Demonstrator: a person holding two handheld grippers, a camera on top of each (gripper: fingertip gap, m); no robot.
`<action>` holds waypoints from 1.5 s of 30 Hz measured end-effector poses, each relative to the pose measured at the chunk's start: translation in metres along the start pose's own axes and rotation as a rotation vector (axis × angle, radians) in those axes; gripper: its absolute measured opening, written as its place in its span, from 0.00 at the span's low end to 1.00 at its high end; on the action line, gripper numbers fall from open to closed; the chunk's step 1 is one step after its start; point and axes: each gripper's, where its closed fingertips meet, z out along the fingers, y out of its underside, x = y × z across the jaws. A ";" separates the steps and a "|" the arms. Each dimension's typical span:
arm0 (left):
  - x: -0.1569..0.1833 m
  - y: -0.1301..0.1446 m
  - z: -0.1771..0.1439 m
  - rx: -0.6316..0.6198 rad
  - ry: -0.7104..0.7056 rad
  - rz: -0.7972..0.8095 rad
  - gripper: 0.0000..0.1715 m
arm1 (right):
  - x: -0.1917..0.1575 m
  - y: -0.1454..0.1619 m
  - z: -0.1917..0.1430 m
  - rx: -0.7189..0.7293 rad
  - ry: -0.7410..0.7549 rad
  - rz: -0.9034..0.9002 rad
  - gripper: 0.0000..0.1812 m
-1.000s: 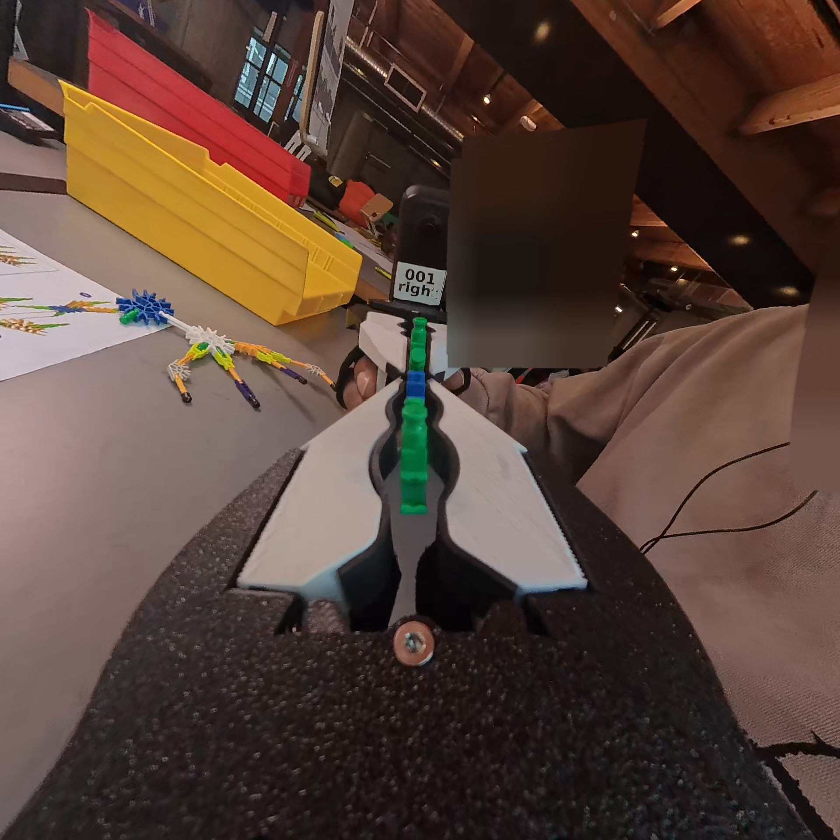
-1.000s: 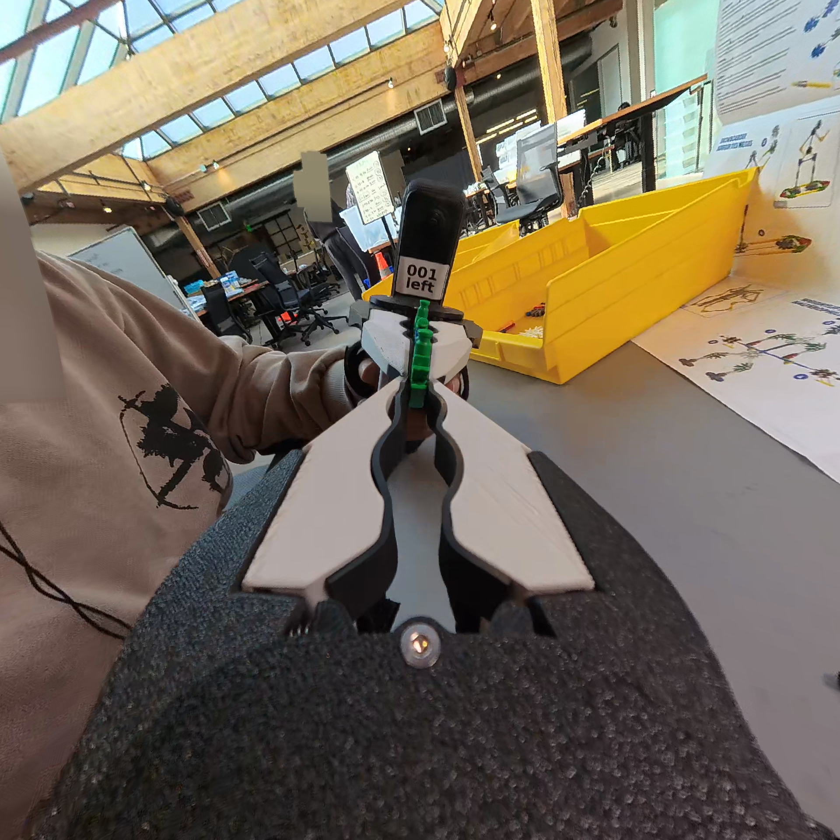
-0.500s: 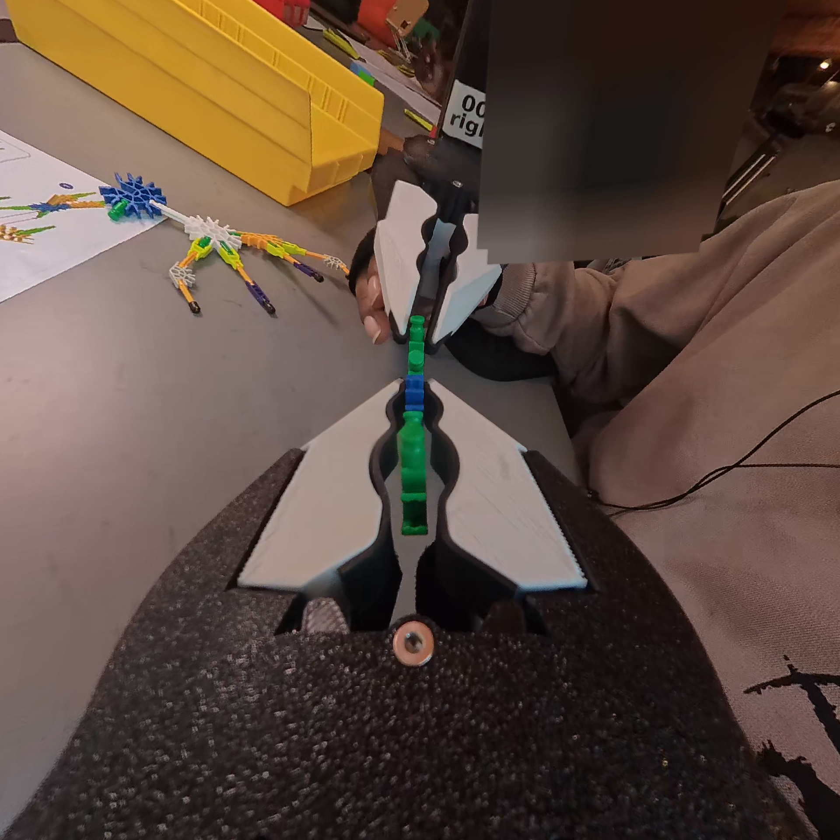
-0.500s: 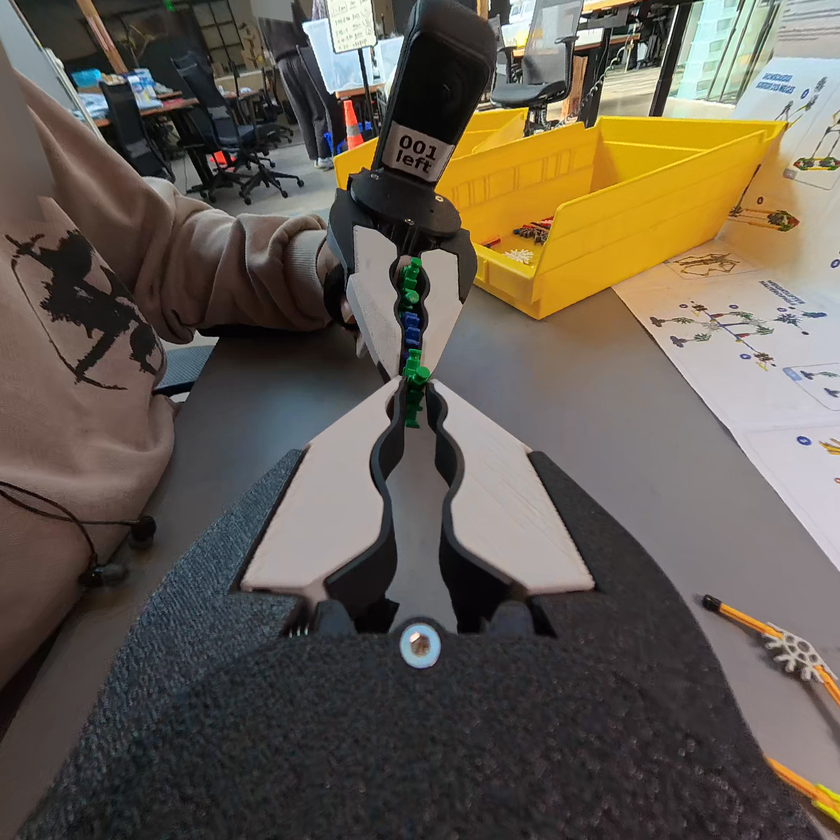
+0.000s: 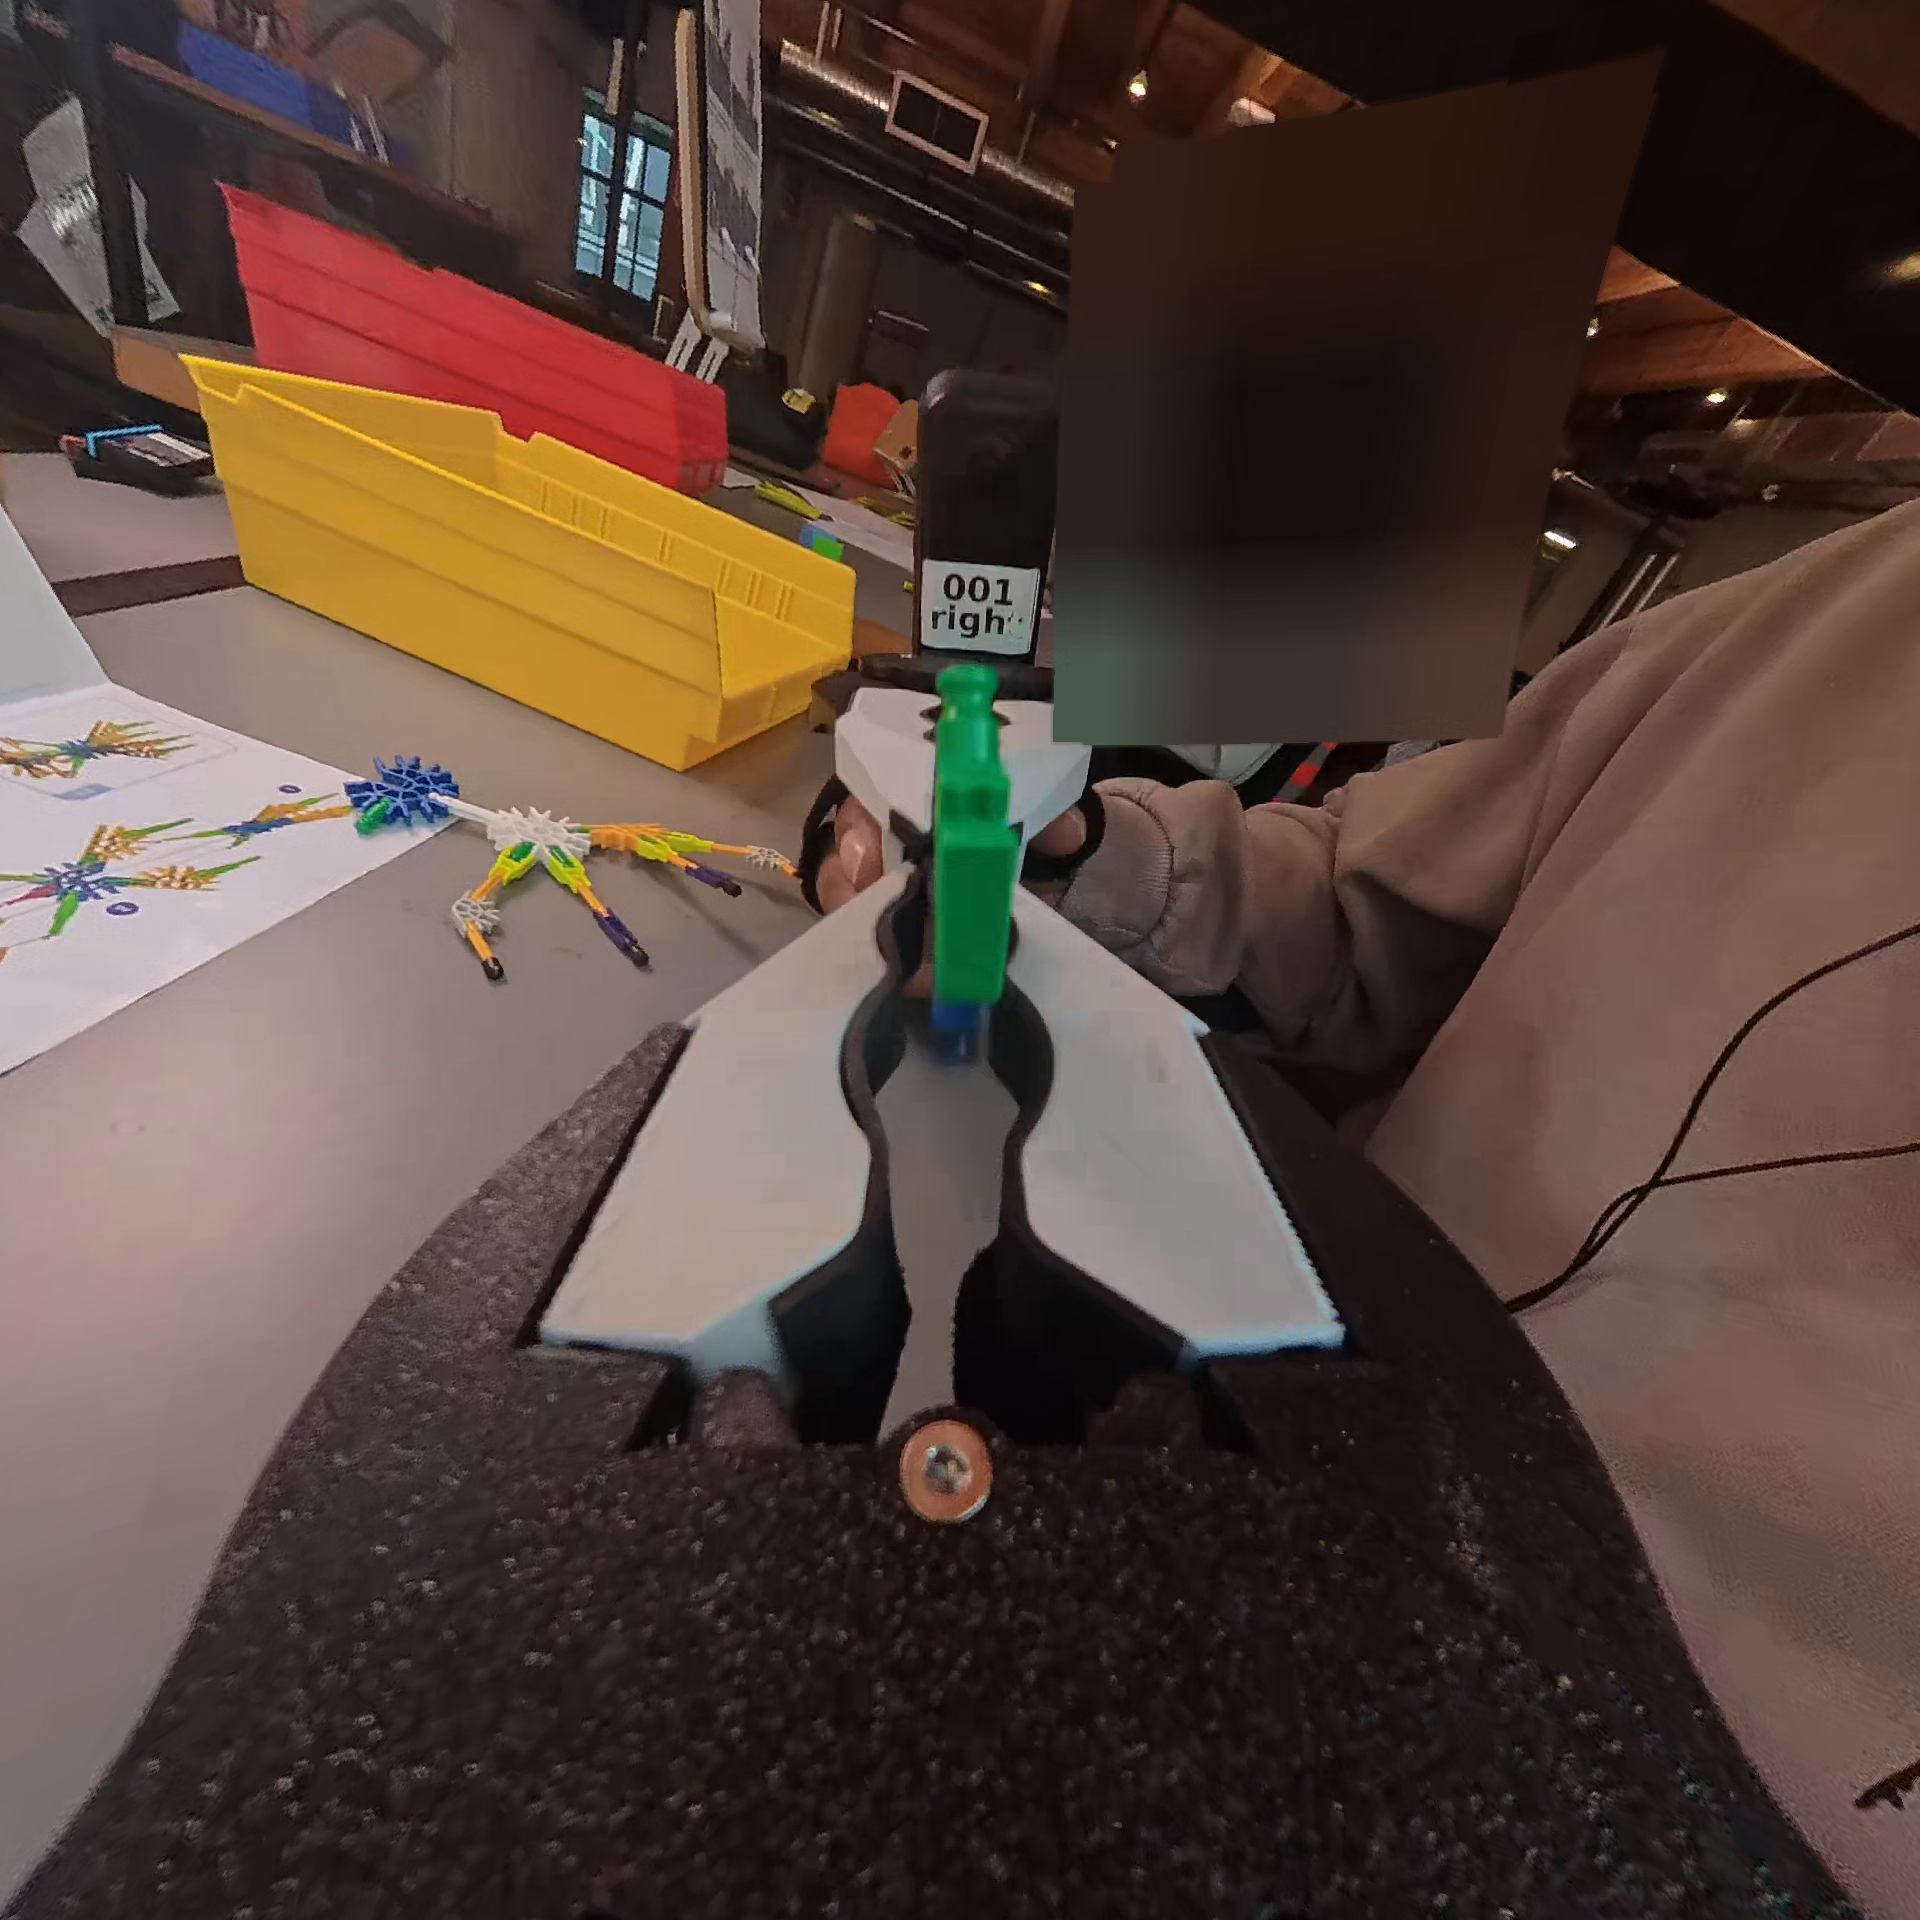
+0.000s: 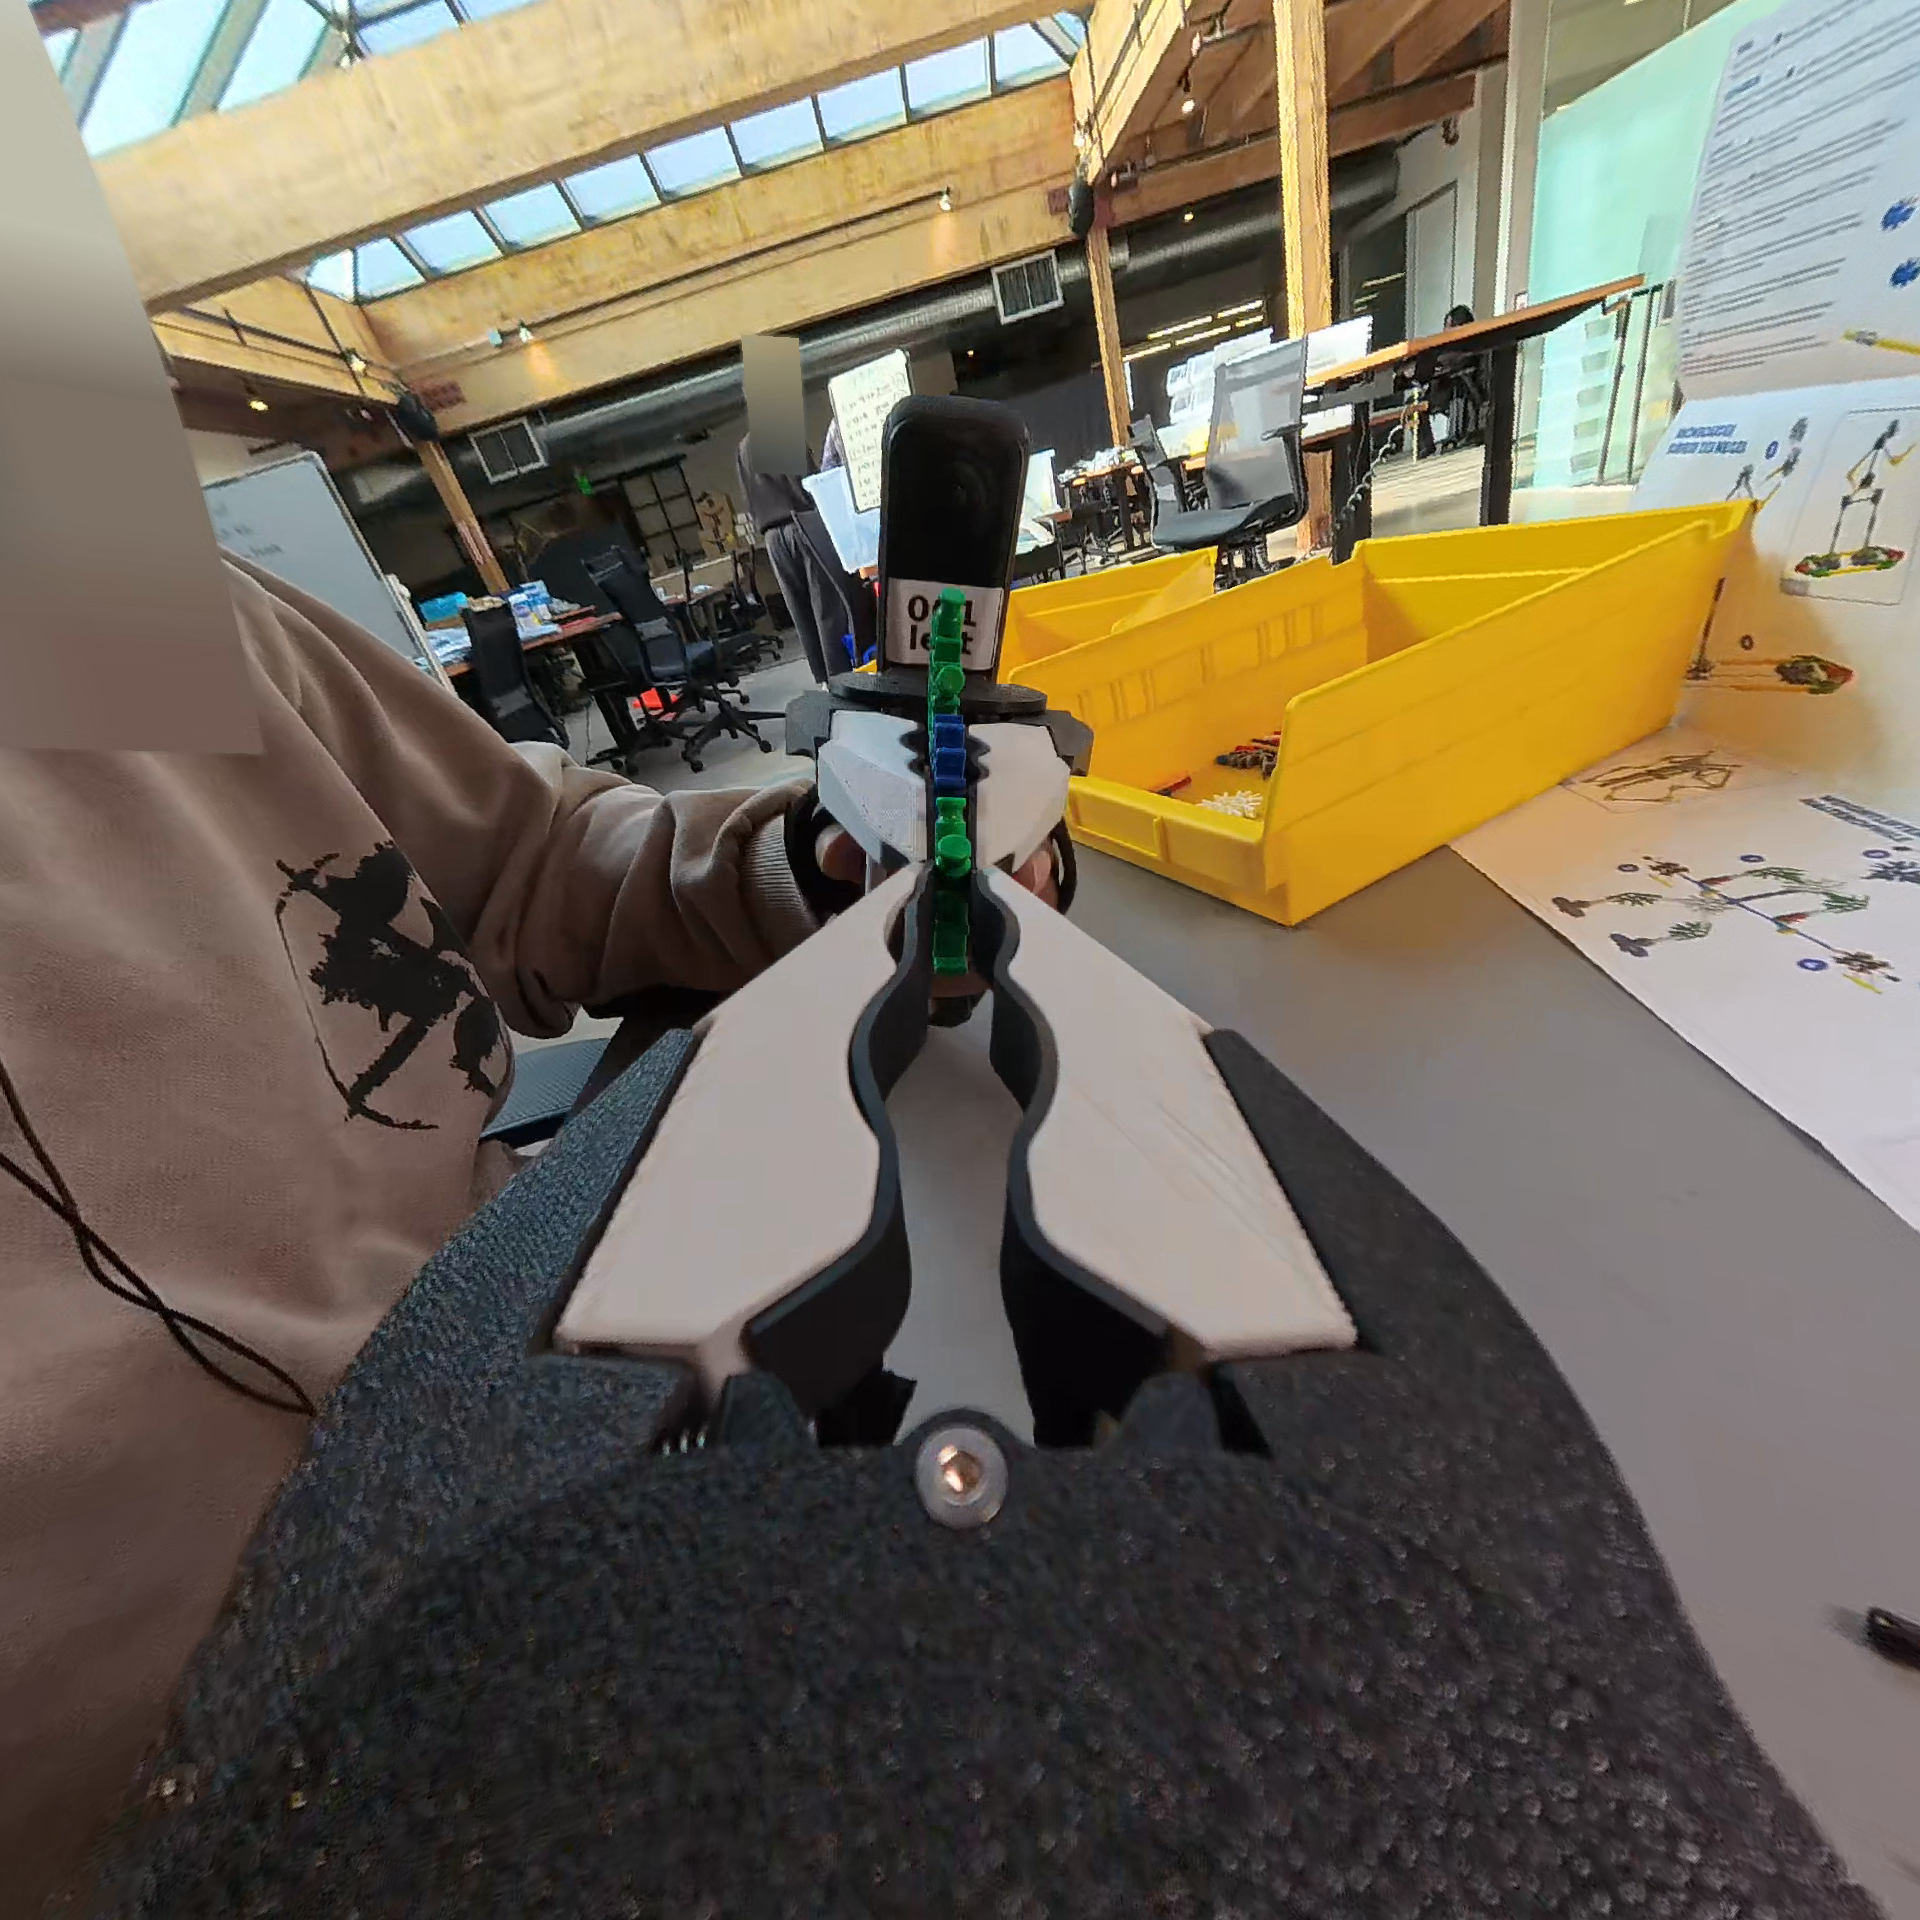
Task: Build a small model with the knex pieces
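My left gripper is shut on a green and blue rod piece. The green part stands up past the fingertips and the blue part sits between the jaws. My right gripper faces it tip to tip and is shut on the green end of the same piece. The right wrist view shows the piece run green, blue, green up through the left gripper. The right gripper shows behind the piece in the left wrist view. Both are held above the grey table.
A built rod-and-connector model lies on the table beside a printed sheet. A yellow bin and red bin stand behind. The yellow bin holds loose parts. A person's sleeve and torso are close by. The tips of both grippers are at nearly the same place.
Both grippers tilted down towards the table, then came back up level. The piece now sticks out past my left fingertips instead of lying back along the jaws.
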 end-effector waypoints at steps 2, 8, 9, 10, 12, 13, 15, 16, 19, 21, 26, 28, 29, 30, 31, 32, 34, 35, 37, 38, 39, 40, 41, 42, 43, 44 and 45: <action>0.000 0.004 -0.002 -0.039 0.015 -0.020 0.03 | 0.000 0.005 0.001 -0.034 0.003 -0.007 0.03; 0.001 0.027 -0.003 -0.213 0.031 0.000 0.03 | -0.007 0.032 -0.003 -0.249 -0.012 -0.125 0.06; 0.002 0.031 -0.003 -0.239 0.029 0.005 0.03 | -0.007 0.037 -0.004 -0.284 -0.009 -0.153 0.06; 0.002 0.035 -0.002 -0.259 0.029 0.009 0.03 | -0.007 0.040 -0.004 -0.307 0.000 -0.176 0.05; 0.002 0.039 -0.002 -0.286 0.023 0.018 0.03 | -0.005 0.044 -0.005 -0.336 0.011 -0.196 0.04; 0.001 0.042 -0.001 -0.302 0.018 0.026 0.03 | -0.005 0.047 -0.006 -0.352 0.009 -0.194 0.04; -0.001 0.046 -0.001 -0.328 0.002 0.041 0.03 | -0.003 0.052 -0.007 -0.380 0.018 -0.205 0.04; -0.001 0.048 -0.001 -0.336 0.000 0.042 0.03 | -0.003 0.053 -0.007 -0.389 0.016 -0.209 0.04; -0.002 0.051 -0.001 -0.357 -0.008 0.052 0.03 | -0.002 0.057 -0.008 -0.408 0.019 -0.213 0.04; -0.003 0.054 -0.001 -0.374 -0.011 0.059 0.03 | -0.001 0.059 -0.008 -0.417 0.021 -0.218 0.04; -0.001 0.060 0.001 -0.400 -0.010 0.075 0.03 | -0.003 0.065 -0.009 -0.449 0.004 -0.216 0.04; -0.002 0.060 0.001 -0.407 -0.016 0.088 0.03 | -0.003 0.065 -0.008 -0.449 0.008 -0.222 0.04; -0.002 0.060 0.000 -0.407 -0.017 0.089 0.03 | -0.003 0.065 -0.008 -0.448 0.007 -0.222 0.04; -0.002 0.060 0.000 -0.408 -0.016 0.088 0.03 | -0.003 0.066 -0.008 -0.450 0.007 -0.223 0.04; -0.002 0.061 0.000 -0.410 -0.016 0.087 0.03 | -0.003 0.066 -0.008 -0.452 0.007 -0.225 0.04; -0.002 0.062 0.000 -0.416 -0.018 0.087 0.03 | -0.003 0.066 -0.008 -0.452 0.009 -0.229 0.05; -0.003 0.064 0.000 -0.427 -0.022 0.094 0.03 | -0.003 0.067 -0.008 -0.456 0.008 -0.230 0.05; -0.002 0.064 0.000 -0.428 -0.019 0.092 0.03 | -0.003 0.067 -0.008 -0.459 0.009 -0.232 0.04; -0.003 0.065 0.000 -0.434 -0.024 0.103 0.03 | -0.002 0.068 -0.009 -0.463 0.013 -0.241 0.03; -0.003 0.065 0.000 -0.436 -0.027 0.109 0.03 | -0.002 0.068 -0.009 -0.464 0.011 -0.240 0.03; -0.003 0.065 0.000 -0.435 -0.028 0.111 0.03 | -0.002 0.067 -0.009 -0.463 0.011 -0.241 0.03; -0.003 0.065 0.000 -0.432 -0.031 0.113 0.03 | -0.002 0.067 -0.009 -0.461 0.014 -0.244 0.03; -0.004 0.064 0.000 -0.424 -0.035 0.117 0.03 | -0.001 0.066 -0.008 -0.458 0.020 -0.249 0.03; -0.005 0.062 0.000 -0.412 -0.037 0.119 0.03 | 0.000 0.064 -0.008 -0.451 0.026 -0.255 0.03; -0.005 0.061 0.000 -0.397 -0.035 0.119 0.04 | 0.000 0.062 -0.008 -0.442 0.028 -0.256 0.03; -0.005 0.060 0.000 -0.386 -0.031 0.118 0.04 | 0.000 0.060 -0.009 -0.436 0.033 -0.256 0.02; -0.005 0.059 0.000 -0.379 -0.029 0.117 0.05 | 0.002 0.058 -0.009 -0.429 0.040 -0.258 0.02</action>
